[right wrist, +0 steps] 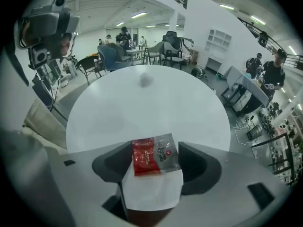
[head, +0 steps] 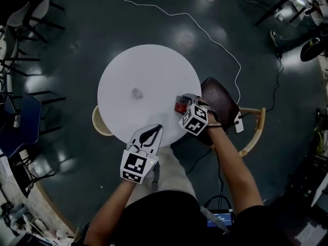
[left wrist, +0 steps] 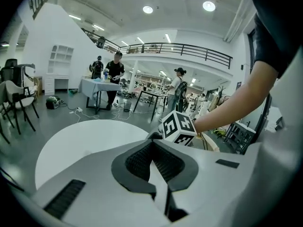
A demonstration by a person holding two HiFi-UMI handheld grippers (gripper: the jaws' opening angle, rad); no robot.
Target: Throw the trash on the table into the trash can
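Observation:
A round white table carries two bits of trash. A red and clear snack wrapper lies at its right edge, and a small grey crumpled scrap rests near the middle. My right gripper stands open around the wrapper, which lies flat between the spread jaws of the right gripper, with the scrap farther across the table. My left gripper is shut and empty over the table's near edge. In its own view the left gripper has its pads together, and the right gripper's marker cube shows beyond.
A dark brown container sits just right of the table, beside a curved wooden frame. A woven basket peeks out under the table's left front. Cables run across the floor, chairs stand at the left, and people stand far off.

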